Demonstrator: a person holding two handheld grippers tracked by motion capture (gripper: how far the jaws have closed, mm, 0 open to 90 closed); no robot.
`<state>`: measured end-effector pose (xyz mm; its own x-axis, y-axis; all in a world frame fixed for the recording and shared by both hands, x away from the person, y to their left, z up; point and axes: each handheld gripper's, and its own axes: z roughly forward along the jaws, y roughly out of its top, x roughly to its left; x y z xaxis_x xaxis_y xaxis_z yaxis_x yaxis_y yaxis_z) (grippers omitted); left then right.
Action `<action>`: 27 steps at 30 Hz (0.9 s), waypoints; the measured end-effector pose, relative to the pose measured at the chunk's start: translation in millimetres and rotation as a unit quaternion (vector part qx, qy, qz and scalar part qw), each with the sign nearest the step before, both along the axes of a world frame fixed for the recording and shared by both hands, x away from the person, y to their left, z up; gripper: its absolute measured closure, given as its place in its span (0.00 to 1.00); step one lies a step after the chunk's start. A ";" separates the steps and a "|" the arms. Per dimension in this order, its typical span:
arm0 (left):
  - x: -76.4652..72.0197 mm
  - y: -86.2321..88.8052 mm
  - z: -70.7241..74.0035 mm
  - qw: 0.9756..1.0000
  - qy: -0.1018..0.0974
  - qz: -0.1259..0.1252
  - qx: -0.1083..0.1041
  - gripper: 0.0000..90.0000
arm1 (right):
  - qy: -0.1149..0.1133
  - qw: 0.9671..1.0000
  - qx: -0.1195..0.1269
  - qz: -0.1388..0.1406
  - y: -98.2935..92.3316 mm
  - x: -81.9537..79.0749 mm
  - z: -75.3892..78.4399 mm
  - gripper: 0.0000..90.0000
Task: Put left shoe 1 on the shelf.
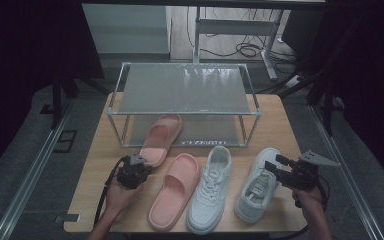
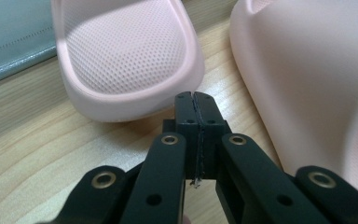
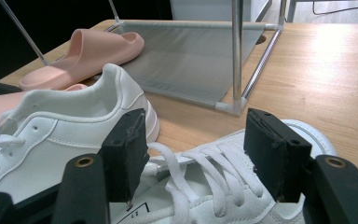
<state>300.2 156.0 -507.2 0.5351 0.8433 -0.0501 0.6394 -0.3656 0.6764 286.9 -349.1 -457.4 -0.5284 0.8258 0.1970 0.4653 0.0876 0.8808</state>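
Left claw (image 2: 196, 100) closed empty, slipper (image 2: 126, 56) toe cropped, right claw (image 3: 196, 154) open above sneaker (image 3: 214, 196).

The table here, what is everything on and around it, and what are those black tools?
Slides: two, pink; one partly on the rack's bottom shelf, one on the table beside the sneakers.
Sneakers: two, white; left one and right one, side by side at the front.
Shoe rack: one, metal frame with grey shelves, at the back of the table.
Table: one, light wood.
Left gripper: black, shut, at the heel of the rack slide.
Right gripper: black, open, over the right sneaker.
Hands: two, left hand, right hand.
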 end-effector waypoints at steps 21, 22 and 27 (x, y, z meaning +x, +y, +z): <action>24.3 -7.5 -3.3 1.000 0.005 0.001 -0.005 1.00 | 0.002 1.000 -0.001 0.000 -0.3 0.9 -1.0 0.44; 25.7 -8.0 -3.7 1.000 0.006 0.002 -0.006 1.00 | 0.002 1.000 -0.001 -0.001 -0.3 1.1 -1.3 0.44; 31.8 -10.3 -3.9 1.000 0.005 0.002 -0.004 1.00 | 0.002 1.000 -0.002 0.001 0.3 1.1 -1.4 0.44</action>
<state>332.0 145.7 -511.1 0.5311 0.8449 -0.0629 0.6479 -0.3572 0.6727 288.0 -348.9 -458.8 -0.5288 0.8256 0.1967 0.4693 0.0914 0.8783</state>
